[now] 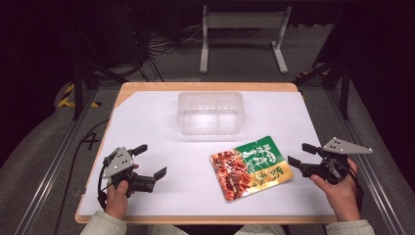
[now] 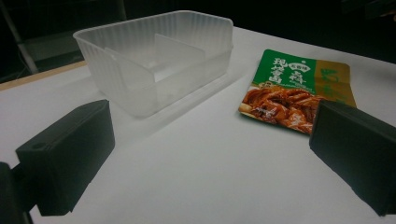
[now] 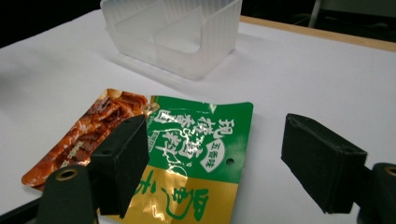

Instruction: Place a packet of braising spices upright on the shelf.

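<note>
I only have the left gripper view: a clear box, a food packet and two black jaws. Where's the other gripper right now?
Observer: The right gripper is just right of the food packet, jaws pointing at it.
Operator: Is it holding the packet?
Observer: No. In the right gripper view its jaws stand open above the packet's near edge, with nothing pinched.
Operator: Is the clear box empty?
Observer: Yes. The high view shows a divider and two bare compartments.
Operator: And my own gripper?
Observer: The left gripper is open, over bare white table, left of the packet.

Dark room, grey floor (image 1: 39, 161), white stand (image 1: 243, 29)
</note>
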Demonstrator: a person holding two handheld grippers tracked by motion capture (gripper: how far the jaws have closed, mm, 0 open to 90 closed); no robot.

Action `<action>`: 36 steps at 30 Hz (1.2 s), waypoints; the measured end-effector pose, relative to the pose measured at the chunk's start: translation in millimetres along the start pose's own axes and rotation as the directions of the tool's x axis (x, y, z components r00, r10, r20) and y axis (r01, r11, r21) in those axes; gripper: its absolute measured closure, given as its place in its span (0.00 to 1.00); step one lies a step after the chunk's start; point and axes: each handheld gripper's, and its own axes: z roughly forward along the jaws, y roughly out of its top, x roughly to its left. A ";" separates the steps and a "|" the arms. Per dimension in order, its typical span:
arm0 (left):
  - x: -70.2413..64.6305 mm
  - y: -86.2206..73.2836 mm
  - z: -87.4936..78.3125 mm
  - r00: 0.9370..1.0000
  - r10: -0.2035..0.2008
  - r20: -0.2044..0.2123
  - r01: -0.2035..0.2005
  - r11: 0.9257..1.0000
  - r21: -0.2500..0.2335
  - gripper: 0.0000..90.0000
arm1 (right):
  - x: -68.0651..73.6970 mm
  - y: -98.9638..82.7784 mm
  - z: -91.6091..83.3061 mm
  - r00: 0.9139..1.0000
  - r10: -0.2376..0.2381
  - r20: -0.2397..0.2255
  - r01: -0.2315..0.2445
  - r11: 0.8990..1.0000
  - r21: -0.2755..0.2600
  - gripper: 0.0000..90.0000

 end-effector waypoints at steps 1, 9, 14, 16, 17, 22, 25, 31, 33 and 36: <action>-0.3 0.4 1.4 1.000 -0.001 0.003 0.001 1.000 0.004 0.01 | 0.1 -0.5 0.1 1.000 0.001 0.002 -0.001 1.000 0.009 0.25; 0.0 1.6 7.9 1.000 0.007 0.013 -0.007 1.000 0.013 0.01 | 0.4 -7.7 4.1 1.000 0.003 0.018 -0.004 0.998 0.059 0.25; 1.0 1.8 10.8 1.000 0.003 0.016 -0.003 1.000 0.016 0.01 | -1.6 -15.5 9.5 1.000 0.016 0.024 -0.018 0.997 0.077 0.25; 1.5 2.4 12.1 1.000 0.003 0.020 -0.004 1.000 0.018 0.01 | -2.5 -18.9 12.1 1.000 0.017 0.023 -0.019 0.996 0.089 0.25; 1.7 2.4 13.0 1.000 0.007 0.021 -0.007 1.000 0.018 0.01 | -3.1 -21.3 14.1 1.000 0.022 0.022 -0.024 0.995 0.098 0.25; 1.9 2.5 16.4 1.000 0.003 0.027 -0.004 1.000 0.028 0.01 | -5.6 -29.4 20.8 0.999 0.034 0.019 -0.036 0.991 0.126 0.25; 1.9 2.6 17.6 1.000 0.000 0.030 -0.001 1.000 0.028 0.01 | -6.2 -33.8 24.3 0.999 0.045 0.010 -0.046 0.988 0.146 0.25; 1.8 2.5 19.4 0.999 -0.001 0.032 0.000 0.999 0.034 0.01 | -7.7 -42.3 33.7 0.998 0.056 -0.009 -0.053 0.980 0.190 0.25; 2.1 2.4 19.6 1.000 0.001 0.031 -0.002 0.999 0.035 0.01 | -7.8 -44.4 35.9 0.998 0.061 -0.014 -0.057 0.978 0.202 0.26; 2.2 2.1 20.1 1.000 -0.004 0.031 0.002 0.999 0.038 0.01 | -7.6 -47.0 39.2 0.998 0.060 -0.024 -0.054 0.976 0.212 0.26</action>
